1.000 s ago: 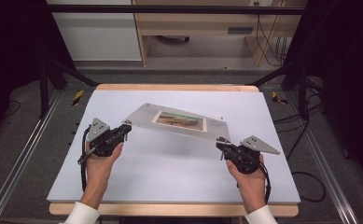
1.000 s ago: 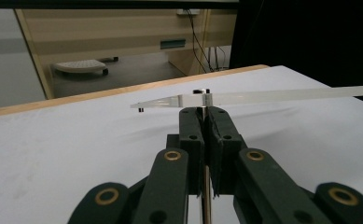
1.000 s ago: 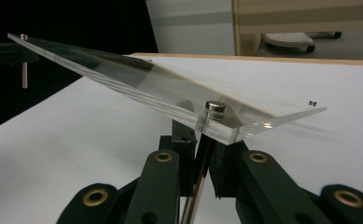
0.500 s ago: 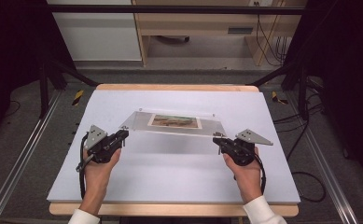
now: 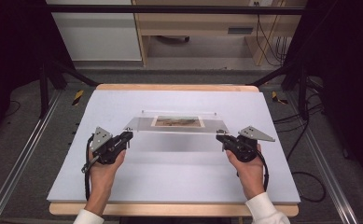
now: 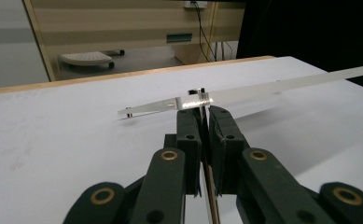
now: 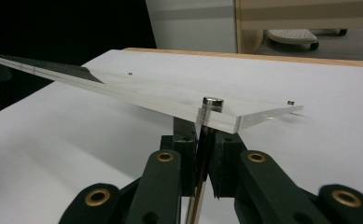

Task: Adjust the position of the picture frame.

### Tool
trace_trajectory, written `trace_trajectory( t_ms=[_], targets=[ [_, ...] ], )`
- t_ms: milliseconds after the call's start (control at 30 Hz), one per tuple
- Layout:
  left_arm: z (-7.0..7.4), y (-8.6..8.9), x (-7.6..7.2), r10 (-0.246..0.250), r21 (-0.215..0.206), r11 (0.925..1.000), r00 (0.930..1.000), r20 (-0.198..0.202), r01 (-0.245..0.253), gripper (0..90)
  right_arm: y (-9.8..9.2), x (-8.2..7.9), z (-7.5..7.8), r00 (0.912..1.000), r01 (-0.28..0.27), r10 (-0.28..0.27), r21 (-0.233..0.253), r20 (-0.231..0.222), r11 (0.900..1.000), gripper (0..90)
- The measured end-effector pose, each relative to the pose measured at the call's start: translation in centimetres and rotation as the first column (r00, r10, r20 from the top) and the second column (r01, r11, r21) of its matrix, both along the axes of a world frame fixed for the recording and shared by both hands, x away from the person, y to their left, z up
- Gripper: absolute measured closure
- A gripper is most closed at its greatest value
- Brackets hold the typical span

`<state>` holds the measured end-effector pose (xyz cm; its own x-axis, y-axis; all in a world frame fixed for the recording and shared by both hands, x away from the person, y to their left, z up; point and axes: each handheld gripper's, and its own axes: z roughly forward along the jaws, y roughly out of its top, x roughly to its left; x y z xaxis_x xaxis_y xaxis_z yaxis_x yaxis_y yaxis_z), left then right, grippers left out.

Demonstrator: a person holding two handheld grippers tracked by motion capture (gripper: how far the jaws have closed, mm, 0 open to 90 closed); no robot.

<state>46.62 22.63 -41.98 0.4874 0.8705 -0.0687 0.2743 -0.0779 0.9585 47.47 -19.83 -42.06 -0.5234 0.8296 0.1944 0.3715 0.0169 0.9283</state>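
Two forearms enter from bottom edge of high view, white cuffs at wrists. Left hand (image 5: 103, 170) lower left of centre, wrapped round left claw (image 5: 127, 136), claw aimed up-right toward frame centre. Right hand (image 5: 248, 169) lower right of centre, holding right claw (image 5: 220, 137), aimed up-left. Both claws level with each other, well apart, mirrored. Left gripper view: jaws nearly together, narrow gap. Right gripper view: same, jaws close, thin gap between. Cable trails down from each claw along the wrist.

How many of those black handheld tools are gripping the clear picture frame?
2. The left tool grips the acrylic frame at its near left corner; the right tool grips its near right corner.
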Motion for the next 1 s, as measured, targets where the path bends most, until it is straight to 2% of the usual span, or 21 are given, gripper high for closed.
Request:
trace_trajectory(
  t_ms=[367,567,833,1000],
  targets=[
    [-0.4,0.3,-0.6,0.005,-0.005,1.0000,0.9999,-0.014,-0.005,82.4,0.2,-0.1,-0.5,0.9999,-0.011,0.011,-0.006,-0.013,1.000,82.6],
    [-0.7,0.2,-1.1,0.001,0.007,1.0000,0.9996,-0.029,-0.001,82.4,0.2,-0.3,-0.8,0.9997,-0.007,0.006,-0.015,-0.023,1.000,82.9],
    [-1.5,0.2,-1.8,-0.010,0.029,0.9995,0.9971,-0.075,0.012,82.8,0.3,-0.9,-1.6,0.9985,-0.005,0.002,-0.048,-0.054,0.999,83.5],
    [-2.1,0.4,-2.1,-0.006,0.002,1.0000,0.9938,-0.111,0.007,83.9,0.3,-1.4,-2.3,0.9971,-0.012,0.007,-0.064,-0.076,0.998,83.8]
  ],
)
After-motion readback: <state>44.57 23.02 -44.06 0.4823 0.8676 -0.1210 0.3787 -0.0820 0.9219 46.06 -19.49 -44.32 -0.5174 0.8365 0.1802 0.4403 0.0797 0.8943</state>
